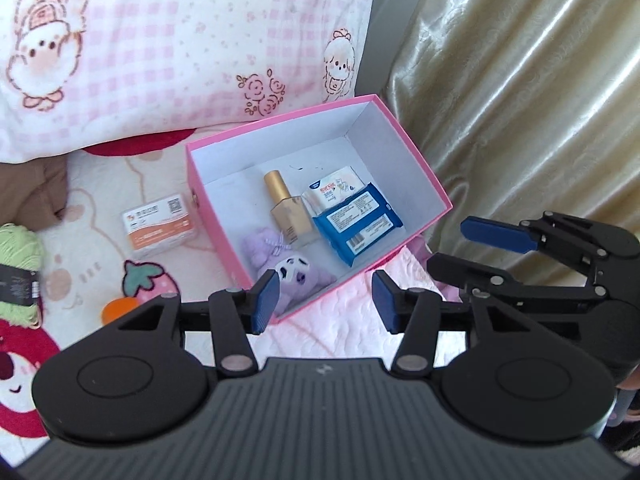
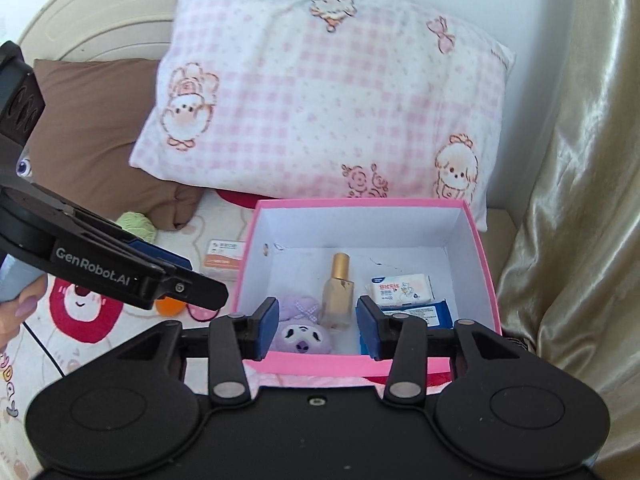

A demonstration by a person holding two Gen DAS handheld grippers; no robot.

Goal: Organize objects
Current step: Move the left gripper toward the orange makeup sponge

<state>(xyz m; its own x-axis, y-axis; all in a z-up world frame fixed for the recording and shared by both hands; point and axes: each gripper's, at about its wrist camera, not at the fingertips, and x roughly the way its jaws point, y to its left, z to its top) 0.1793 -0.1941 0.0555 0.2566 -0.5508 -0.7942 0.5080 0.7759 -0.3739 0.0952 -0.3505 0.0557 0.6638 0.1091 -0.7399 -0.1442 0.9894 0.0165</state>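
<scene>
An open pink box with white inner walls sits on the bed. Inside it lie a gold-capped perfume bottle, a purple plush toy, a blue wipes pack and a white tissue pack. A small orange-and-white carton and a green yarn ball lie on the blanket left of the box. My left gripper hangs open above the box's near corner, holding nothing. My right gripper is open and empty over the near rim.
A pink checked pillow leans behind the box, with a brown cushion to its left. A gold satin curtain hangs close on the right. A cartoon-print blanket covers the bed. A hand grips the left tool.
</scene>
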